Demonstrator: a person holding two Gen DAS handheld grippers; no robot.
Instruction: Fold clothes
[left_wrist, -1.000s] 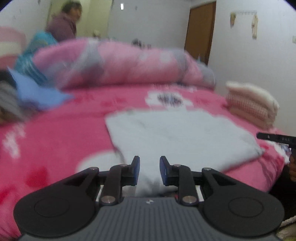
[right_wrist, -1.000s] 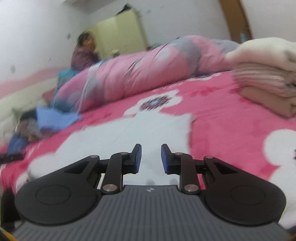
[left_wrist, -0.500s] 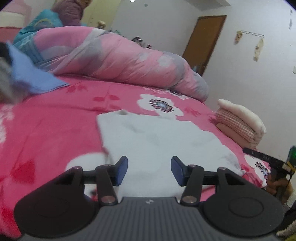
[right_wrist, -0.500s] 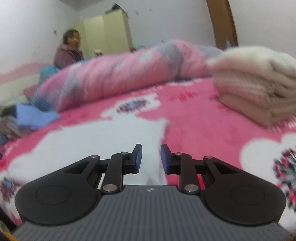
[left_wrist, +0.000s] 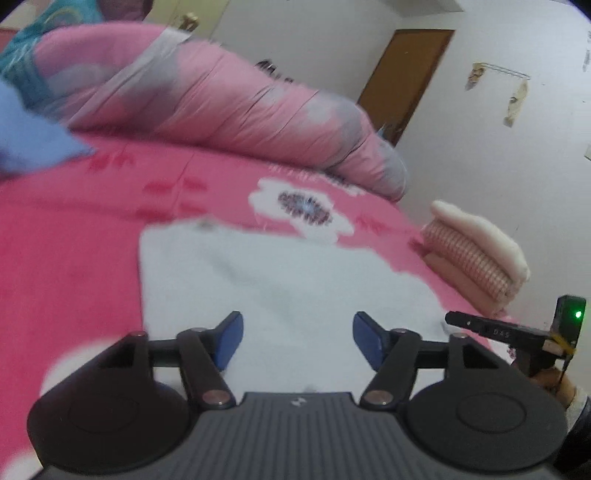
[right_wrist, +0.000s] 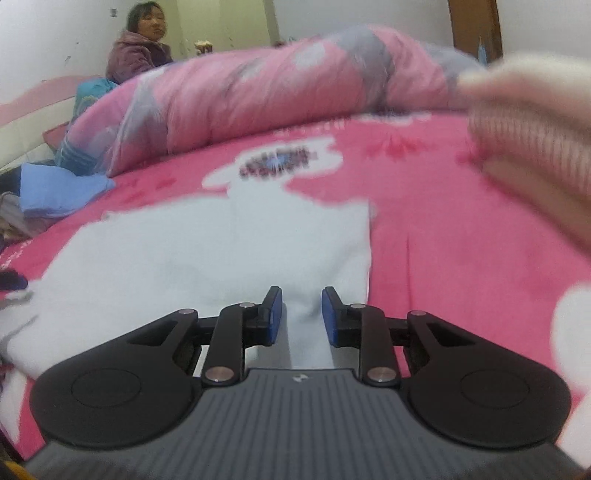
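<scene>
Bed (left_wrist: 74, 258): pink flowered cover, rolled quilt (left_wrist: 221, 96) behind, folded stack (left_wrist: 476, 251) at the right edge.
Left view: left gripper (left_wrist: 297, 341) with jaws opening, nothing between the pads; white garment (left_wrist: 280, 280) lies flat under them.
Right view: right gripper (right_wrist: 301, 315) with jaws narrowly apart, a fold of the garment (right_wrist: 207, 251) between the pads; whether they pinch it, cannot tell.
</scene>
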